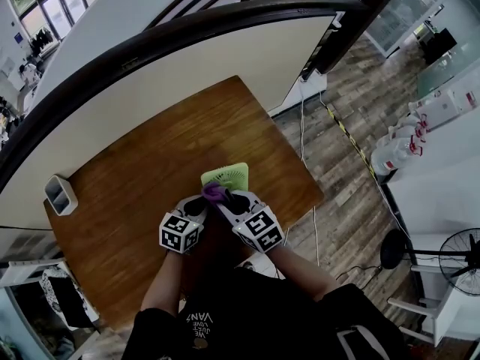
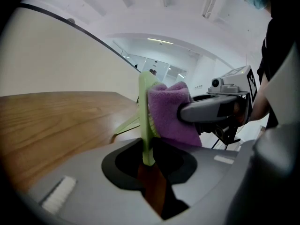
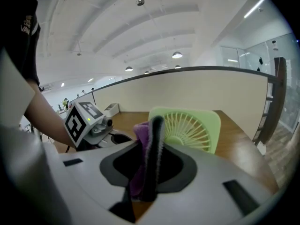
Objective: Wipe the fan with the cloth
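A small light-green fan (image 1: 227,175) stands upright on the wooden table (image 1: 135,193), near its front edge. My left gripper (image 1: 199,203) is shut on the fan's rim, which shows edge-on (image 2: 144,121) between its jaws. My right gripper (image 1: 225,198) is shut on a purple cloth (image 1: 213,192). In the left gripper view the cloth (image 2: 168,114) lies against the fan's face, with the right gripper's fingers (image 2: 211,109) behind it. In the right gripper view the cloth (image 3: 139,139) hangs beside the closed dark pads (image 3: 153,139), just in front of the fan's grille (image 3: 192,128).
A small white container (image 1: 61,195) sits at the table's left edge. A curved cream partition with a dark rail (image 1: 150,58) borders the table's far side. Cables (image 1: 304,126) trail on the floor to the right, where a black floor fan (image 1: 457,250) stands.
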Available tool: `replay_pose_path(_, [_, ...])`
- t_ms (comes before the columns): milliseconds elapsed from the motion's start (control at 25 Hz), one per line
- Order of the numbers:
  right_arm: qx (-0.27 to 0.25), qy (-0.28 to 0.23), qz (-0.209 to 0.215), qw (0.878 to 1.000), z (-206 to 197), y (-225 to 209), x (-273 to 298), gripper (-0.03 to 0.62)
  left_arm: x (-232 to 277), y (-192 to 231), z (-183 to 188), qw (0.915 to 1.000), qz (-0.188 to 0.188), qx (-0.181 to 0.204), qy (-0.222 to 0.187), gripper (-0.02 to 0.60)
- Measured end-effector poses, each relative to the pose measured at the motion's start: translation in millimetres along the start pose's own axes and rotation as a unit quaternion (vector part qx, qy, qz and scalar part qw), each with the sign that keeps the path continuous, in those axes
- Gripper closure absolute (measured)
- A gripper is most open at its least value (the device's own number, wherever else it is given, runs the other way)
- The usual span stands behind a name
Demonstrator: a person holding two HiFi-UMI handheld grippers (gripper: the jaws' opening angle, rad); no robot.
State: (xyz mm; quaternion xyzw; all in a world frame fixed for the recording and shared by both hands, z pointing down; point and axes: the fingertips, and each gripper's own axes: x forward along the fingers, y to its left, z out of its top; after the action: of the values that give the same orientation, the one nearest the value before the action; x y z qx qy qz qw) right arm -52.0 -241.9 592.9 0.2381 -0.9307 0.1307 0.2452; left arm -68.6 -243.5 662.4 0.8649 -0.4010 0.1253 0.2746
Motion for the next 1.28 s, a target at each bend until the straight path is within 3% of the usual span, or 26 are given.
replay_pose_path(400, [0.074, -0.003, -0.088, 0.993, -27.8, -59.4, -46.8, 0.502, -1.1, 0.2, -0.4, 1.0, -0.006, 0.003, 0.002, 0.506])
replay_pose_path(800, [0.102, 0.006, -0.144, 0.984, -44.8, -94.4, -67.2, 0.502, 0.4, -0.1, -0.8, 1.0, -0.006, 0.001, 0.005, 0.505])
replay_pose_path(1040, [0.096, -0.002, -0.131, 0.987, -40.4, -74.8, -64.9, 0.502, -4.9, 0.2, 0.0, 0.9999, 0.009, -0.006, 0.002, 0.504])
replay_pose_path(1280, [0.057, 0.015, -0.044, 0.997, -39.5, -17.3, -35.5, 0.502, -24.5, -1.5, 2.3, 0.999, 0.032, -0.024, -0.022, 0.503])
